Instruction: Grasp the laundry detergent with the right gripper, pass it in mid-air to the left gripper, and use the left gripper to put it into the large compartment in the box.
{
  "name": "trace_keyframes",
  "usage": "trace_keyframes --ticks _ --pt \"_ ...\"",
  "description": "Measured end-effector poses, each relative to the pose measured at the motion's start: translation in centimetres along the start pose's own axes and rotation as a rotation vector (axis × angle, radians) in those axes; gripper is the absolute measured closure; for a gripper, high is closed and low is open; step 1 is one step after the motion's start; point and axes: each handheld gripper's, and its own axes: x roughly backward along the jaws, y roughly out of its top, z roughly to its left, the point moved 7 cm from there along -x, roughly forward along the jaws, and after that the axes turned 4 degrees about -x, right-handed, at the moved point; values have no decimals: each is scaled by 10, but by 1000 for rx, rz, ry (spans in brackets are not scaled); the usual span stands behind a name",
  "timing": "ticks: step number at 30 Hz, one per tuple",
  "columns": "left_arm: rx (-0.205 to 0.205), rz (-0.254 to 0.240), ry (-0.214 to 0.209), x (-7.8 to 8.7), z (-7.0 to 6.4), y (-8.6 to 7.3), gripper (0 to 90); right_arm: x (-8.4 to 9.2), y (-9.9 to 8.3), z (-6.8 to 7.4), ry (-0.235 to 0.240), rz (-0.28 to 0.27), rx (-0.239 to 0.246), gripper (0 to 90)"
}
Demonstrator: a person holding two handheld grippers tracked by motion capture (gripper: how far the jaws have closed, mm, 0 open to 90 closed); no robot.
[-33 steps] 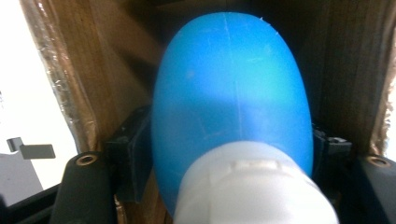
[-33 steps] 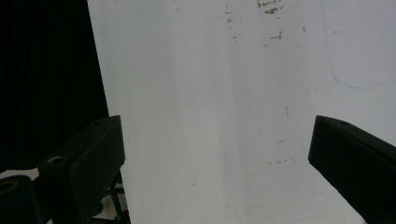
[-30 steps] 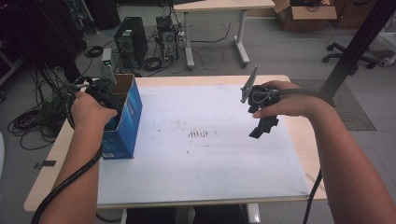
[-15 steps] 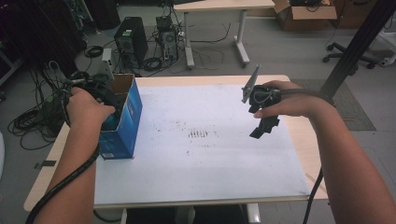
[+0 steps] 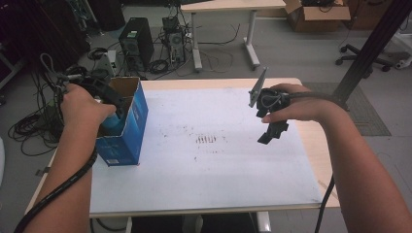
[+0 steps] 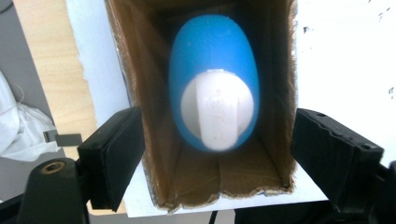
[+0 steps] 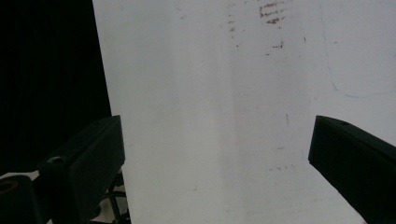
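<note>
Bottle (image 6: 214, 100), blue with a white cap, is sitting down inside the open blue cardboard box (image 5: 127, 127) at the left edge of the surface (image 5: 214, 170), cap pointing up at the camera. Left tool (image 6: 215, 163) is hanging right over the box mouth, and its jaws have just been opening; they're standing apart outside the box walls with nothing pinched, so it looks to me like the bottle is dropped off and the hand is clearing out. Moving right, the middle of the white surface is just bare with some dark smudges (image 5: 208, 140). Right tool (image 5: 268, 138) is hovering over the right part, jaws wide open and empty, probably just parked out of the way while the left one is working.
</note>
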Motion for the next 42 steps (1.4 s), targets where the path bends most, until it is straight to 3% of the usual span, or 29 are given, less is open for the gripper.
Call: trace_keyframes --ticks 3,7,11,19,24,28,29,30,31,32,33,34,35,37,38,39,40,42 --pt "0 7 -1 6 -1 0 117 1 0 1 -3 -4 -1 38" --pt "-17 -7 2 15 -4 0 107 1 -1 1 -3 -8 -5 38" --pt "-32 7 11 21 -9 0 8 2 -2 2 -4 -12 -7 37" --pt "-90 -29 30 36 -23 3 2 4 -4 3 -8 -23 -6 38" --pt "-209 -89 39 59 -42 10 2 8 -5 3 -11 -25 -14 38" --pt "-335 -155 7 78 -65 16 2 10 -4 3 -12 -37 -10 36" --pt "-335 -155 7 78 -65 16 2 10 -4 3 -12 -37 -10 36" --pt "-417 -178 -11 87 -78 17 2 11 -3 3 -15 -38 -9 38" --pt "-417 -178 -11 87 -78 17 2 11 -3 3 -15 -38 -9 38" --pt "-519 -231 -28 97 -93 17 2 13 -2 3 -19 -40 -3 37" --pt "-519 -231 -28 97 -93 17 2 13 -2 3 -19 -40 -3 37" --pt "-605 -248 -56 104 -107 14 2 15 0 4 -16 -52 3 38" --pt "-605 -248 -56 104 -107 14 2 15 0 4 -16 -52 3 38" --pt "-727 -228 -71 107 -125 8 2 19 3 4 -18 -70 8 37" --pt "-760 -214 -67 107 -130 6 2 20 4 5 -20 -72 9 36" --pt "-760 -214 -67 107 -130 6 2 20 4 5 -20 -70 10 37" --pt "-825 -181 -60 105 -141 2 2 21 4 6 -19 -63 8 38" --pt "-884 -151 -62 102 -152 -3 2 22 5 6 -24 -63 22 36"
